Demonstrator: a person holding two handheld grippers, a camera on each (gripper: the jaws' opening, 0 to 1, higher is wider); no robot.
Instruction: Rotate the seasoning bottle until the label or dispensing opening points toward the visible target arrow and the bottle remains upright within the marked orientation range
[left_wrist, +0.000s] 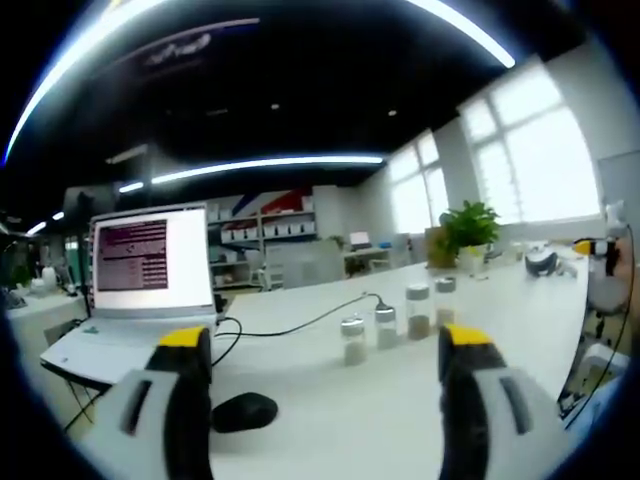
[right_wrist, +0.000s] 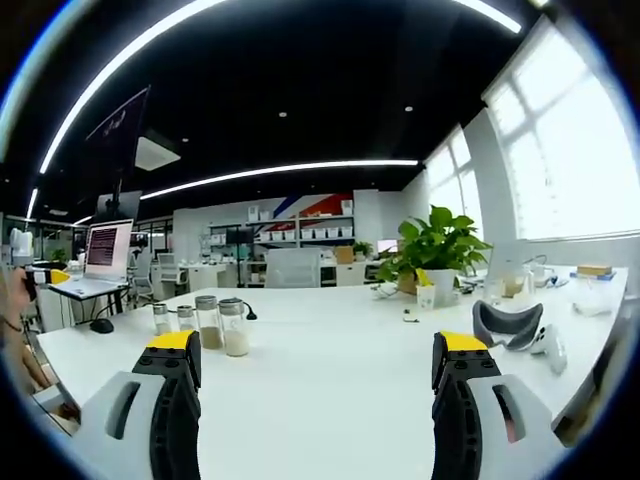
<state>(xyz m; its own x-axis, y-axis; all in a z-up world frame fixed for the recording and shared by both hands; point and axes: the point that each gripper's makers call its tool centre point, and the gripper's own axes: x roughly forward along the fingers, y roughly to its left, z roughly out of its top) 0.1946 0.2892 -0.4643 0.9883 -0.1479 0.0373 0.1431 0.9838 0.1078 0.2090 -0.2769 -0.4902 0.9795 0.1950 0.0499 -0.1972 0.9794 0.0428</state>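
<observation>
Several clear seasoning bottles with grey lids stand upright in a row on the white table (left_wrist: 330, 400), among them one (left_wrist: 353, 340) nearest me and one (left_wrist: 417, 311) farther along. In the right gripper view the same row (right_wrist: 210, 322) stands left of centre, with the front bottle (right_wrist: 235, 328) holding pale powder. My left gripper (left_wrist: 325, 350) is open, its yellow-tipped jaws wide apart, and it hangs short of the bottles. My right gripper (right_wrist: 315, 358) is also open with nothing between its jaws. No arrow mark is visible on the table.
An open laptop (left_wrist: 140, 275) with a black cable and a black mouse (left_wrist: 243, 411) lie at the left. A potted plant (right_wrist: 432, 250) stands at the back. A grey headset (right_wrist: 510, 325) rests at the right. White table (right_wrist: 330, 380) stretches in front.
</observation>
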